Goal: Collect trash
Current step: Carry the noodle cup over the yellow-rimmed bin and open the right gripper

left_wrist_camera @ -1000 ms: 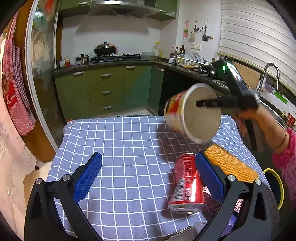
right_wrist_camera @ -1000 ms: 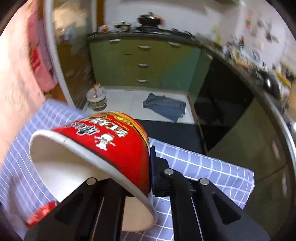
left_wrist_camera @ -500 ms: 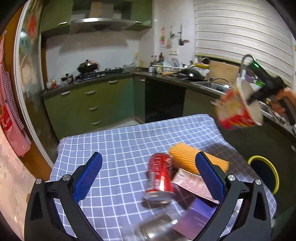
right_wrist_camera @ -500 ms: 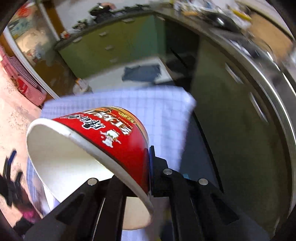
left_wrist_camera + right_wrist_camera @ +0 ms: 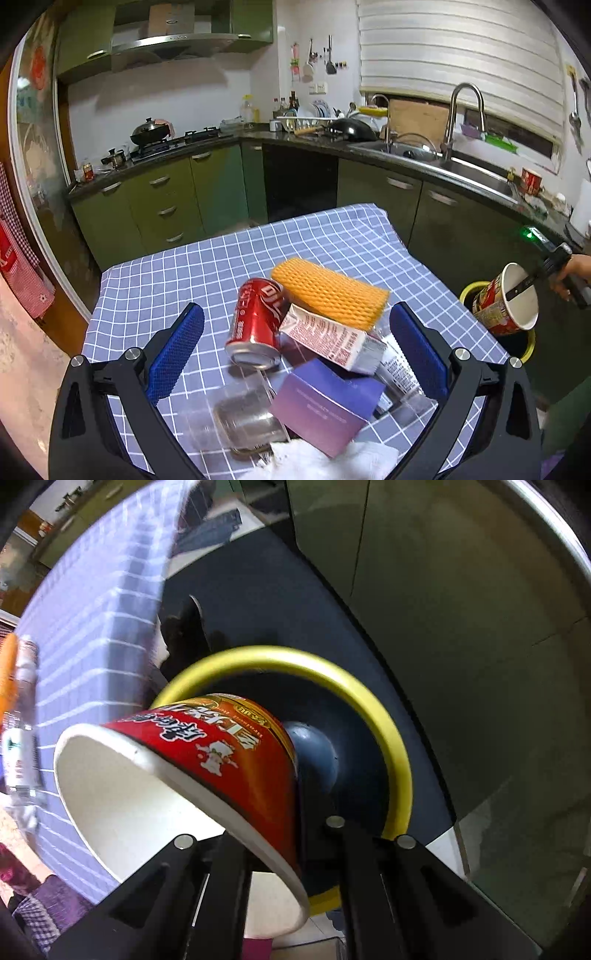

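Note:
My right gripper (image 5: 295, 823) is shut on the rim of a red instant-noodle cup (image 5: 207, 753), pointing down over a dark trash bin with a yellow rim (image 5: 369, 709). From the left wrist view, the cup (image 5: 502, 299) hangs tilted above the bin (image 5: 469, 291), right of the table. My left gripper (image 5: 295, 321) is open above a trash pile: a red soda can (image 5: 255, 325) on its side, yellow foam netting (image 5: 328, 293), a pink-and-white carton (image 5: 332, 338), a purple box (image 5: 325, 406), a clear plastic container (image 5: 247, 421) and white tissue (image 5: 325, 461).
The table wears a blue checked cloth (image 5: 184, 266), and its right edge lies close to the bin. Green kitchen cabinets (image 5: 166, 206) and a counter with a sink (image 5: 461, 166) stand behind. A person's hand (image 5: 576, 266) holds the right gripper.
The right gripper carried the noodle cup off the table, rightward and down, to above the yellow-rimmed bin, and tipped downward. The left gripper drew back, bringing more of the trash pile into view.

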Available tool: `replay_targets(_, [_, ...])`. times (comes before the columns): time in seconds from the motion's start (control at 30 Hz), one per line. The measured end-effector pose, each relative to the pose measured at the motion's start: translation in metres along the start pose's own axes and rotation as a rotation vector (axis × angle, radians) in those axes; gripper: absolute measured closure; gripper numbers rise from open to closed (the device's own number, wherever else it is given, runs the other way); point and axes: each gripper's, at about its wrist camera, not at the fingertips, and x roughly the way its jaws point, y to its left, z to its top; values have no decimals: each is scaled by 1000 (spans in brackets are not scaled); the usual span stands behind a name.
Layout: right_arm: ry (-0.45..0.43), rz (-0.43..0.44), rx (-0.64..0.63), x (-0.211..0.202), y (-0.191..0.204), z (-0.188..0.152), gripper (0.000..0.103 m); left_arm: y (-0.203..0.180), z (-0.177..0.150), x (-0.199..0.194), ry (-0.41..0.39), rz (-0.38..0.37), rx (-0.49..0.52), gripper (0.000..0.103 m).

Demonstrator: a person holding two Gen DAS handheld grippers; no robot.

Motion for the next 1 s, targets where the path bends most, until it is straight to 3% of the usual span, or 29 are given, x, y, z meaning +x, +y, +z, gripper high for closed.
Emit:
replay_targets(0.1, [22, 1, 15, 25, -10, 6, 96, -7, -2, 0, 21, 20, 16, 4])
replay_targets(0.2, [34, -10, 25, 40, -16, 11, 83, -12, -1, 1, 39, 18, 20, 4])
replay_targets(0.27, [28, -25, 20, 45, -18, 8, 67, -12, -2, 3, 51, 10, 22, 4])
replay_targets(0.33, [13, -34, 10, 45, -15, 7, 65, -13, -3, 4, 67, -1, 27, 4])
replay_targets(0.67, [-53, 5, -8, 29, -1, 0, 65, -17, -18, 13, 125, -80, 75, 4])
replay_targets(0.8, [-68, 18, -18, 18, 10, -12, 65, -21, -22, 15, 133, -146, 111, 4])
replay_targets(1.0, [-71, 35, -57, 18, 37, -17, 65, -29, -28, 31, 146, -254, 299, 4])
